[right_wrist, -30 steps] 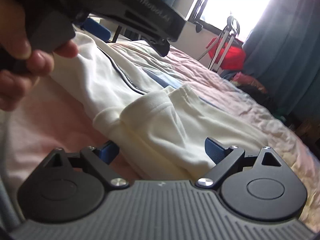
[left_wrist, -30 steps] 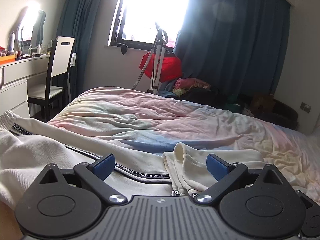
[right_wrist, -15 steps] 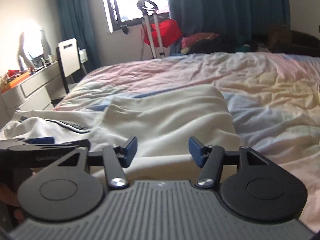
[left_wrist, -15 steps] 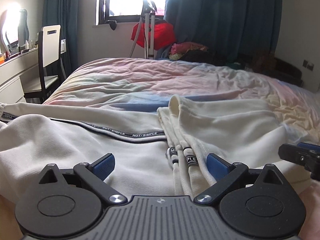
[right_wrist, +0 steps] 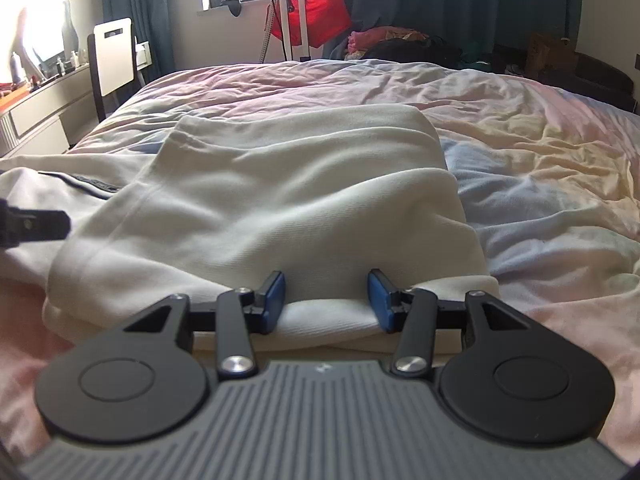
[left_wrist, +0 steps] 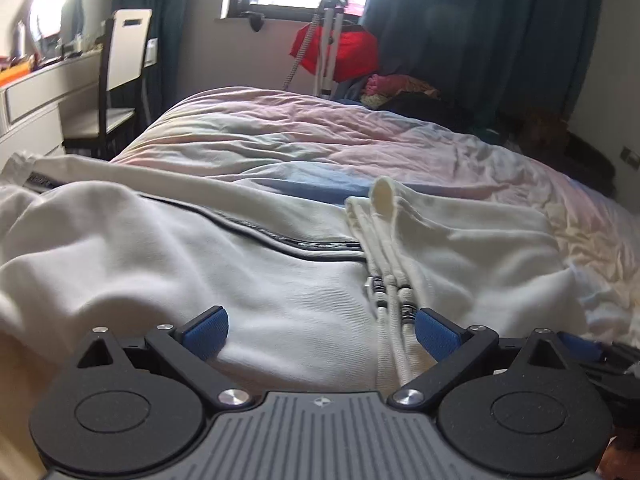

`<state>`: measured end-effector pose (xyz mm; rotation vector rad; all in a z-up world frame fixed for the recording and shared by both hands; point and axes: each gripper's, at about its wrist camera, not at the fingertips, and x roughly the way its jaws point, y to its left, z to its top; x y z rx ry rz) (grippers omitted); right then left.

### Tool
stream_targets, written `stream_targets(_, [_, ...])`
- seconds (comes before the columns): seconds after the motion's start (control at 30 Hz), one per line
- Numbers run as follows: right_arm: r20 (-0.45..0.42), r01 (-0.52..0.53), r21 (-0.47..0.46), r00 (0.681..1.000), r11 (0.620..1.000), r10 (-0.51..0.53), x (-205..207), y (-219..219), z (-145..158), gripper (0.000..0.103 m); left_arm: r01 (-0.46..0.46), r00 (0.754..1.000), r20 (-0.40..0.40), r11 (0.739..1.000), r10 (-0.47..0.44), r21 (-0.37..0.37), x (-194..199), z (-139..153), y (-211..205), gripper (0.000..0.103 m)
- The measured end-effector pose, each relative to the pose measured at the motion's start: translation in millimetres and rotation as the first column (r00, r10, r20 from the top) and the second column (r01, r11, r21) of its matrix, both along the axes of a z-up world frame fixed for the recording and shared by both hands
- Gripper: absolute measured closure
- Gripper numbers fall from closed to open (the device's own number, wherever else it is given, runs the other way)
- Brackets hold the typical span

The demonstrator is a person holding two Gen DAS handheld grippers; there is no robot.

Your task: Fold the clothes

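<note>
A cream garment (left_wrist: pixel 200 260) with a black lettered stripe (left_wrist: pixel 256 228) lies across the bed; one part is folded over on the right (right_wrist: pixel 300 200). Stacked ribbed edges (left_wrist: pixel 390 280) run toward my left gripper (left_wrist: pixel 320 328), which hovers low over the cloth, open and holding nothing. My right gripper (right_wrist: pixel 327 300) is at the near edge of the folded part, its jaws narrowed but still apart, with the thick fold lying between the blue pads (right_wrist: pixel 274 298). Each gripper's tip shows in the other's view: the right gripper (left_wrist: pixel 580 350) and the left gripper (right_wrist: pixel 36 224).
The pastel bed sheet (right_wrist: pixel 540 160) is rumpled and stretches far and right. A white chair (left_wrist: pixel 124 52) and a dresser (left_wrist: pixel 36 92) stand on the left. By the window are a red bag on a stand (left_wrist: pixel 340 52), a clothes pile (left_wrist: pixel 400 88) and dark curtains (left_wrist: pixel 480 40).
My right gripper swung round to face the folded part head-on, dropped to its near edge and narrowed its jaws around the fold. My left gripper moved in closer over the cloth.
</note>
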<state>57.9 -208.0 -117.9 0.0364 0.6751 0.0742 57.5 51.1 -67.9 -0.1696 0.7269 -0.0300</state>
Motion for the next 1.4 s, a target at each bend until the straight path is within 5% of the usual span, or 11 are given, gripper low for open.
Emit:
stream_targets(0.13, [-0.003, 0.004, 0.018, 1.0, 1.0, -0.004, -1.7, -3.0, 0.3, 0.054, -0.105, 0.994, -0.028, 0.98, 0.102, -0.17, -15.6, 18.9, 48.9, 0.004])
stream_targets(0.3, [-0.005, 0.011, -0.004, 1.0, 1.0, -0.011, 2.2, 2.3, 0.7, 0.054, -0.283, 0.958, -0.153, 0.885, 0.242, -0.37, -24.5, 20.1, 118.2, 0.002])
stream_targets(0.43, [-0.002, 0.011, -0.029, 1.0, 1.0, -0.011, 2.0, 7.1, 1.0, 0.054, -0.442, 0.888, -0.36, 0.745, 0.285, -0.5, -12.5, -18.0, 162.3, 0.006])
stream_targets(0.6, [-0.001, 0.016, -0.027, 1.0, 0.999, -0.016, 2.8, 6.9, 0.7, 0.053, -0.529, 0.848, -0.385, 0.535, 0.365, -0.658, -6.2, -47.2, 199.2, 0.007])
stream_targets(0.8, [0.026, 0.022, -0.036, 0.999, 0.999, -0.021, 4.9, 11.3, 5.9, 0.053, -0.516, 0.826, -0.317, 0.398, 0.467, -0.758, -0.7, -58.9, 239.0, 0.007])
stream_targets(0.93, [0.097, -0.032, -0.006, 0.995, 0.999, 0.032, -0.5, 20.0, 17.2, 0.053, -0.516, 0.789, -0.315, 0.29, 0.527, -0.806, -3.3, -70.9, 257.5, 0.019])
stream_targets(1.03, [0.075, -0.092, -0.026, 0.993, 0.995, 0.094, 0.7, 32.5, 12.6, 0.055, -0.525, 0.781, -0.276, 0.35, 0.56, -0.776, -3.6, -64.8, 261.4, 0.045])
stream_targets(1.2, [0.025, -0.141, -0.068, 0.989, 0.988, 0.143, 5.1, 46.5, 0.8, 0.053, -0.516, 0.794, -0.206, 0.455, 0.572, -0.726, 2.7, -51.1, 260.2, 0.07])
stream_targets(1.4, [0.017, -0.114, -0.002, 0.993, 0.993, 0.114, 4.9, 33.8, 6.7, 0.055, -0.462, 0.826, 0.0, 0.678, 0.564, -0.572, 7.6, -1.1, 219.4, 0.084])
